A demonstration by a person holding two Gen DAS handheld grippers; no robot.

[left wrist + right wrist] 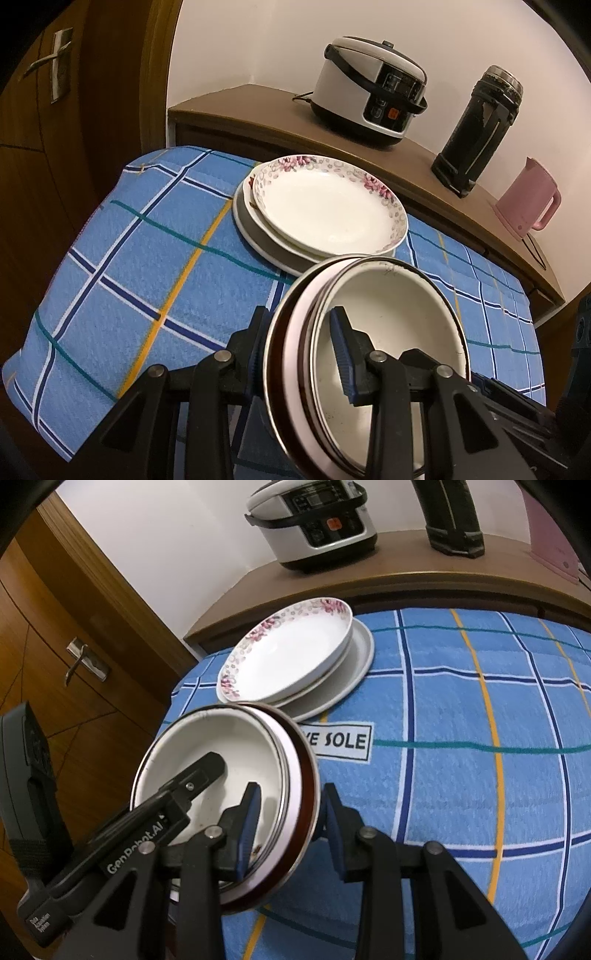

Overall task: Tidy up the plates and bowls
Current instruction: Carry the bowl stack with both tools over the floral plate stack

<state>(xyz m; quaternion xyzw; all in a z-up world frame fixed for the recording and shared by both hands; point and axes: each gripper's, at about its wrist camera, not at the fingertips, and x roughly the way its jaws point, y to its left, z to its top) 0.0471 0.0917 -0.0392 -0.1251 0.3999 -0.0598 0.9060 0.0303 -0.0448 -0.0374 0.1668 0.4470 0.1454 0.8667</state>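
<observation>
Pinching the nested bowls, both hand-held grippers grip opposite rims; left reads "GenRobot.AI"; cloth label "SOLE".

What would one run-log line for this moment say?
left gripper: shut on bowl stack rim | right gripper: shut on opposite rim | plate stack: on blue checked cloth, behind bowls

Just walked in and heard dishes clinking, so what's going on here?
Someone is tidying dishes with a handheld claw in each hand. Both the left claw and the right claw grip the rim of a nested stack of bowls from opposite sides, one finger inside and one outside. The stack is tilted over the blue checked cloth. Just beyond sits a pile of plates, floral one on top.
</observation>
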